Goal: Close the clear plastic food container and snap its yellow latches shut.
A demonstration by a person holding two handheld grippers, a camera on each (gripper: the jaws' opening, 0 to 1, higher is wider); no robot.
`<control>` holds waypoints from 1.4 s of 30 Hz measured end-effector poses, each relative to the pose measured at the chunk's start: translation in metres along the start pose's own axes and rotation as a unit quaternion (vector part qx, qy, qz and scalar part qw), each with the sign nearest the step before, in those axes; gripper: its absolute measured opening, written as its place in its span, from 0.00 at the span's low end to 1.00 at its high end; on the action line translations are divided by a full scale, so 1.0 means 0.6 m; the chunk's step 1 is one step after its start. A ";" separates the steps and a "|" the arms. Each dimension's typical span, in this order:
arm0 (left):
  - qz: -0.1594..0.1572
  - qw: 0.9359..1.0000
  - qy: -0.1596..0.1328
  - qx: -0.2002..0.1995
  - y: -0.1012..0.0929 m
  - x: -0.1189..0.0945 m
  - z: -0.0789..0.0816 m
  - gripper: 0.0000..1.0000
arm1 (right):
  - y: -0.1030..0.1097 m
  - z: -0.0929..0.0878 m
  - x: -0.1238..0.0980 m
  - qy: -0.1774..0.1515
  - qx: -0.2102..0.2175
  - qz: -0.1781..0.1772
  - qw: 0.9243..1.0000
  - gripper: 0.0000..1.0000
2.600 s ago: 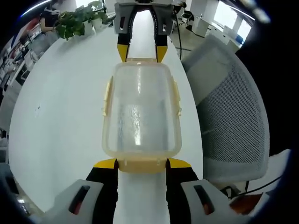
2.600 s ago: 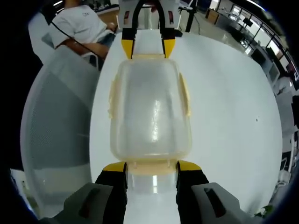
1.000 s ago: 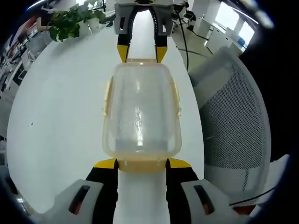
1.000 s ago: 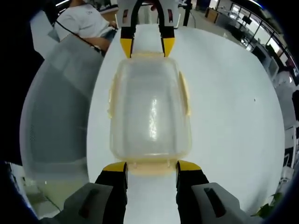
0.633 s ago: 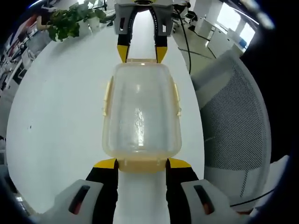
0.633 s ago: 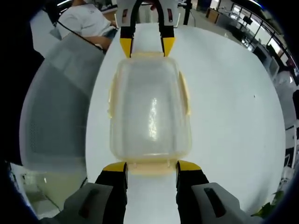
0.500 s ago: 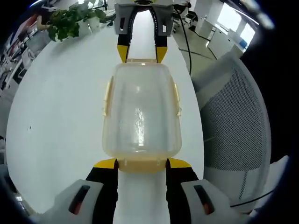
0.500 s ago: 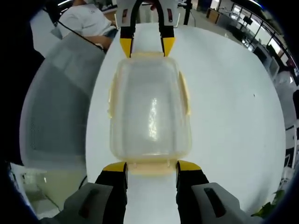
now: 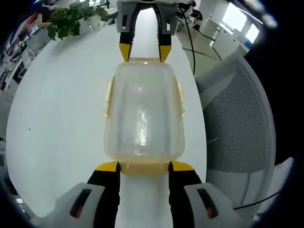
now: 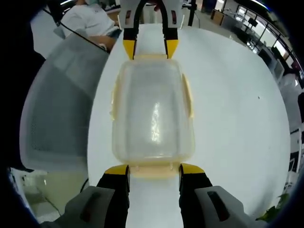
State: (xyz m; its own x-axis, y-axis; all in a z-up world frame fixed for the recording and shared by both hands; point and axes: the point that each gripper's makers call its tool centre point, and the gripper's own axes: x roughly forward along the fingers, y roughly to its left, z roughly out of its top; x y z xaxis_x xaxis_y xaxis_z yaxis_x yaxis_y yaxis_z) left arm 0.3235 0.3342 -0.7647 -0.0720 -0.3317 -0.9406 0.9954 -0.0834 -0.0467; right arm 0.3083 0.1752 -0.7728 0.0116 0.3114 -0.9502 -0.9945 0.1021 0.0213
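Left gripper view barely changed from half a second ago: clear container [image 9: 144,113] lidded, still lengthwise on white table [image 9: 57,109], far gripper's tips shifted slightly up-frame. Frosted, scuffed plastic with pale yellow latches [image 9: 109,99] along both long sides. Left gripper [image 9: 144,166] spread, yellow tips flanking near end latch; right gripper [image 10: 154,168] likewise apart at opposite end. Mesh chair [image 9: 237,118] beside table, plant [image 9: 66,21] beyond.
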 end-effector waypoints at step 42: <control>0.004 1.000 0.022 0.009 0.003 0.030 -0.008 0.39 | 0.011 -0.011 0.021 -0.022 0.009 -0.018 1.000 0.39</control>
State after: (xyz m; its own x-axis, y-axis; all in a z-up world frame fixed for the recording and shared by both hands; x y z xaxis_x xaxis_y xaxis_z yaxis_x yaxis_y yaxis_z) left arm 0.3241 0.3326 -0.7831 -0.0614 -0.2913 -0.9546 0.9946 -0.0983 -0.0340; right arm 0.3015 0.1736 -0.7867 0.0520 0.3487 -0.9358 -0.9913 0.1314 -0.0061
